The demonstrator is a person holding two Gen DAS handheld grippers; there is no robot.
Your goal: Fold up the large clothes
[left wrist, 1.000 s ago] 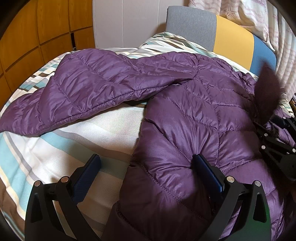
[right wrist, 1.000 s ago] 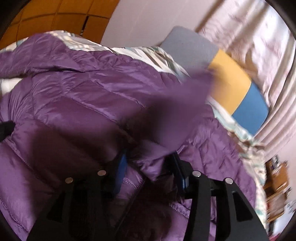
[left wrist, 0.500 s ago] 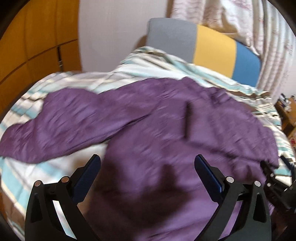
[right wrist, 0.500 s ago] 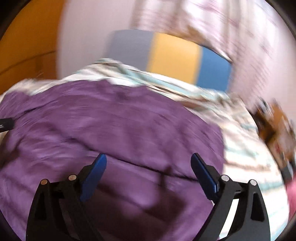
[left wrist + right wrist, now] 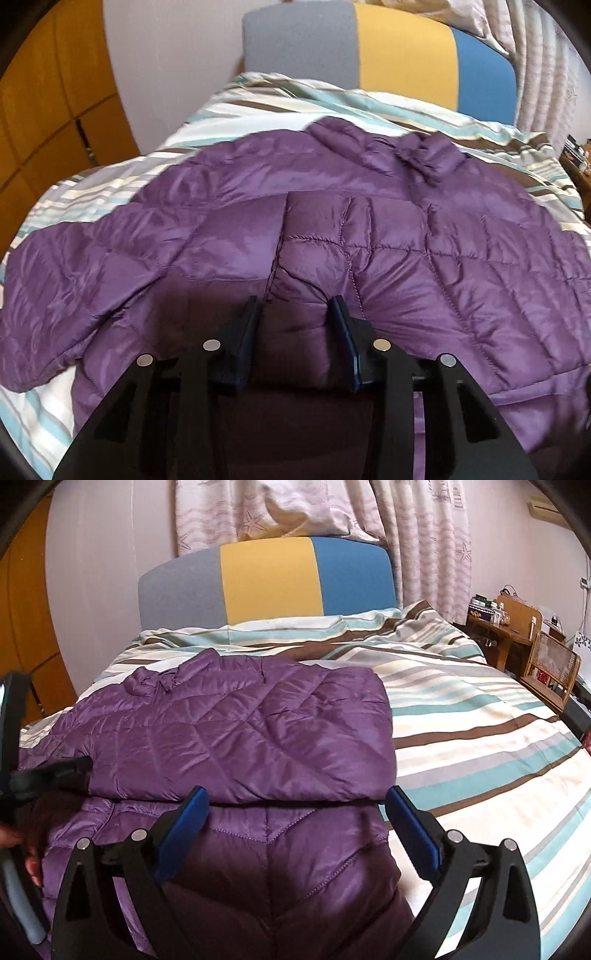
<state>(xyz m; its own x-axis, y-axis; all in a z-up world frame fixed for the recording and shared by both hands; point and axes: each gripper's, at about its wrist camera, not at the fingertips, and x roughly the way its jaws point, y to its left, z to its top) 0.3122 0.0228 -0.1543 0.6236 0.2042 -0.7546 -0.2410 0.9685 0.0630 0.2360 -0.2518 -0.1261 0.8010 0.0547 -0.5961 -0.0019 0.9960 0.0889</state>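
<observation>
A purple quilted jacket (image 5: 369, 236) is spread across a bed covered with a striped duvet (image 5: 480, 716), on the left half of the bed as seen from the right wrist view, with the striped cover left bare to its right. In the left wrist view the collar (image 5: 428, 155) is seen at the far end, toward the grey, yellow and blue headboard (image 5: 399, 55), and one sleeve (image 5: 74, 280) is stretched out to the left over the duvet. The left gripper (image 5: 293, 314) is seen clenched on a pinched fold of the jacket near its near edge, fabric being bunched between the two narrowed blue fingers (image 5: 341, 325). In the right wrist view a folded-over panel of the jacket (image 5: 258, 738) is laid on top of the lower part, its near edge running just beyond the fingertips. The right gripper (image 5: 295, 805) is held released, its blue fingers (image 5: 413, 827) spread wide above the lower jacket fabric, nothing being grasped between them. The left gripper (image 5: 48, 771) is visible at the left edge of that view, touching the jacket. Patterned curtains (image 5: 295, 509) are hung behind the headboard, and a wooden desk (image 5: 509, 627) is placed at the far right, beside the bed
</observation>
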